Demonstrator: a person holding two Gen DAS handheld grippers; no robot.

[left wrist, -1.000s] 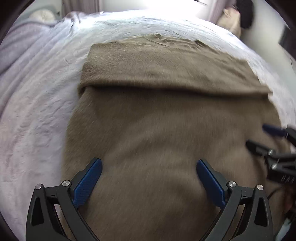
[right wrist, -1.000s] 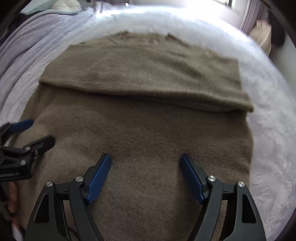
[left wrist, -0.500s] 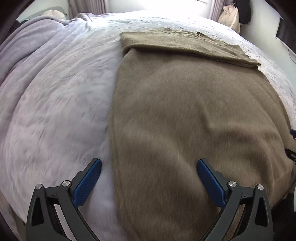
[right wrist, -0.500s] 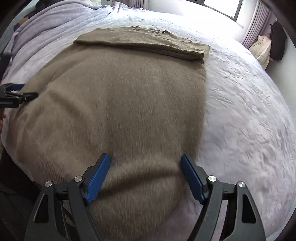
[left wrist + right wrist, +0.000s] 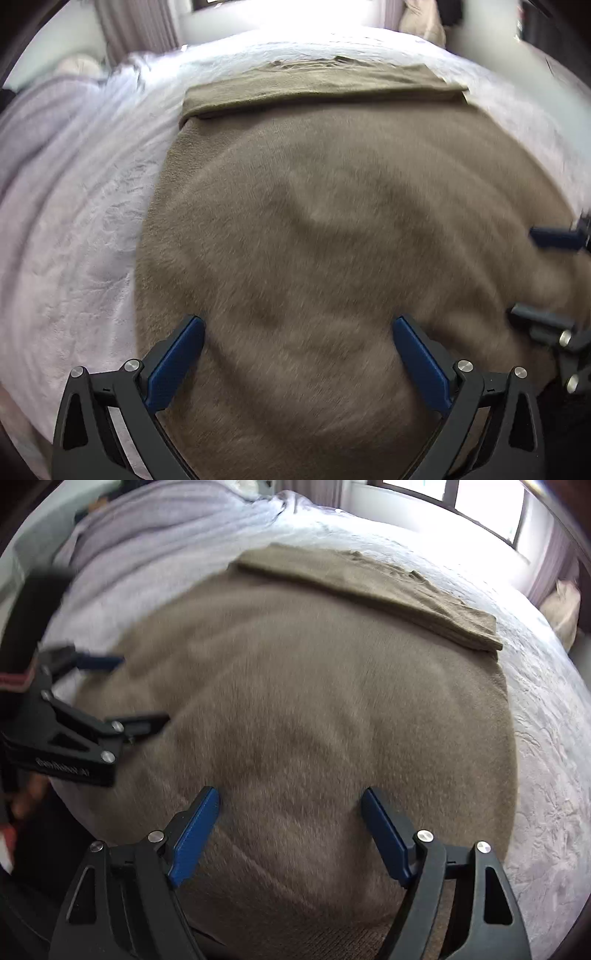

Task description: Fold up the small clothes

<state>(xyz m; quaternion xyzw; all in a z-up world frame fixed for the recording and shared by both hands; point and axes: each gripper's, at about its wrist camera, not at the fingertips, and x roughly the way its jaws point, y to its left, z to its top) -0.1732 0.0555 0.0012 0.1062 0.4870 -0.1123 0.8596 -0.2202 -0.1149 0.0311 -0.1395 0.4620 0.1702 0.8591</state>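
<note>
A brown knitted garment (image 5: 332,229) lies flat on the bed, and its far end is folded over into a band (image 5: 317,88). My left gripper (image 5: 297,325) hovers open over the near left part of the cloth, nothing between its blue pads. In the right wrist view the same garment (image 5: 314,686) fills the middle, with the folded band (image 5: 369,587) at the far side. My right gripper (image 5: 290,794) is open above the near hem and holds nothing. Each gripper shows in the other's view: the right gripper (image 5: 546,273) at the right edge, the left gripper (image 5: 136,690) at the left, both open.
A white quilted bedspread (image 5: 74,229) lies under the garment. A lavender blanket (image 5: 147,524) is bunched at the far left. A bright window (image 5: 461,502) and curtains are beyond the bed, and a beige bag (image 5: 561,605) stands at the right. A hand (image 5: 29,794) holds the left gripper.
Half a second ago the grippers stood apart over the garment's side edges. Both have since swung back inward over the cloth near its hem. Both stayed open.
</note>
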